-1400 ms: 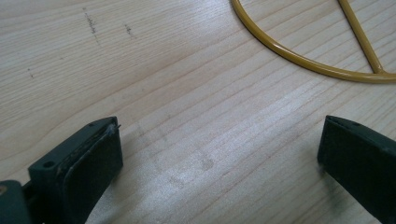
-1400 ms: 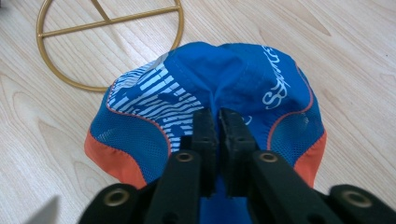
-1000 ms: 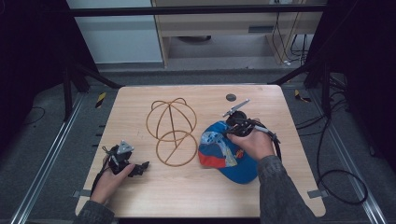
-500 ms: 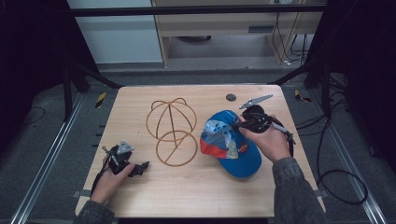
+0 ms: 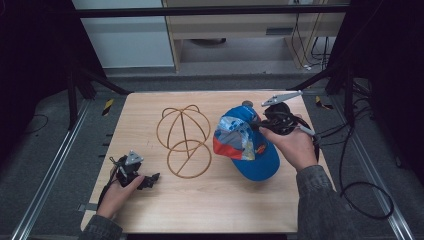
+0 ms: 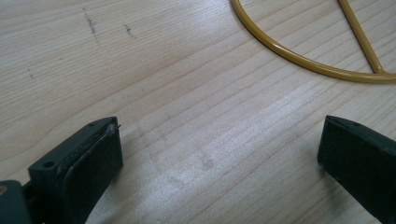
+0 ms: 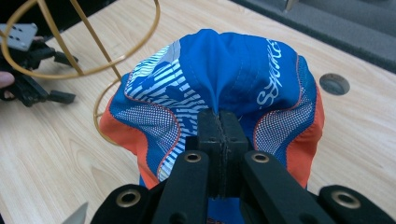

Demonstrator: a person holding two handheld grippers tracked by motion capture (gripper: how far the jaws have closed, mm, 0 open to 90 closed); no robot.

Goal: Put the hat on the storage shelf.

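Note:
A blue cap with orange and white panels sits right of the table's middle, its crown raised and its brim toward the front. My right gripper is shut on a pinch of the crown fabric; in the right gripper view the closed jaws hold the cap at a seam. A golden wire hat stand stands just left of the cap. My left gripper rests on the wood at the front left, open, with bare wood between its jaws. The stand's ring lies beyond them.
The wooden table has a round hole near its far right edge, behind the cap. Cables trail off the right side onto the floor. Dark frame rails run along both sides of the table.
My right gripper has moved to the right and a little farther away with the cap's crown in its hold, pulling the cap with it. The left gripper has stayed put.

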